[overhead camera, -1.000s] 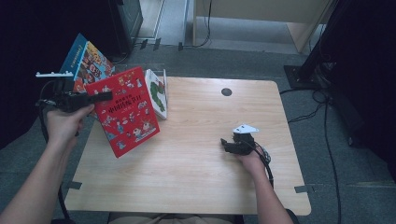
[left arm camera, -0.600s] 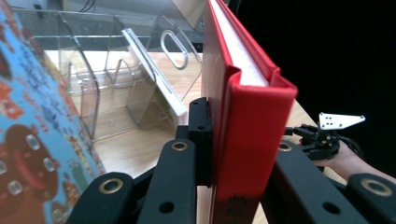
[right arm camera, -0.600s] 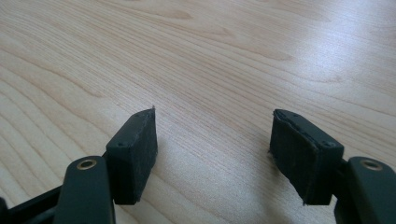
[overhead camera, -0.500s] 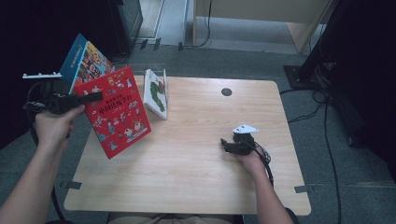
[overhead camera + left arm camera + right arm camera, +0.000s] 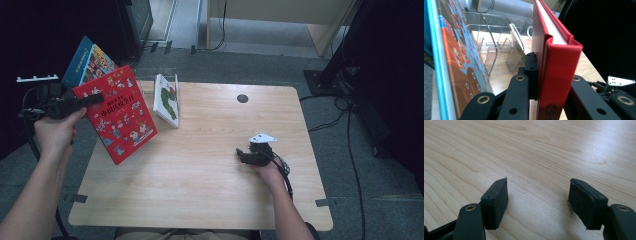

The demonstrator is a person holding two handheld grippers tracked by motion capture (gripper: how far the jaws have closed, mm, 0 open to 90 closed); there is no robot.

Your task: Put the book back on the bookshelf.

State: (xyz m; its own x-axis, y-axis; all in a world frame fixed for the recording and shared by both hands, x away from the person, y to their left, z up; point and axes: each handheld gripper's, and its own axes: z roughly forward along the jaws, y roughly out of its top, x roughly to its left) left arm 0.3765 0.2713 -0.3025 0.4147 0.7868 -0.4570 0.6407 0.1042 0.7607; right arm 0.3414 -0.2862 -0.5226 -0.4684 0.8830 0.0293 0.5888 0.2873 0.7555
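A red hardcover book (image 5: 120, 117) hangs tilted over the table's left edge, with my left gripper (image 5: 95, 98) shut on its upper edge. In the left gripper view the black jaws clamp the red book (image 5: 554, 75) by its spine end, my left gripper (image 5: 552, 83) gripping it from both sides. Close beside it stands a blue picture book (image 5: 87, 62), seen large at the left (image 5: 456, 50). My right gripper (image 5: 242, 154) rests low on the table at the right, open, with only bare wood between its pads (image 5: 537, 200).
A white book (image 5: 166, 98) with a green figure leans in a clear plastic rack (image 5: 499, 50) at the table's far left. The wooden table (image 5: 210, 195) has a round cable hole (image 5: 242, 98) at the back. Cables lie on the floor at the right.
My left gripper has carried the red book a little to the left, away from the white book and nearer the blue one. The right gripper has stayed put.
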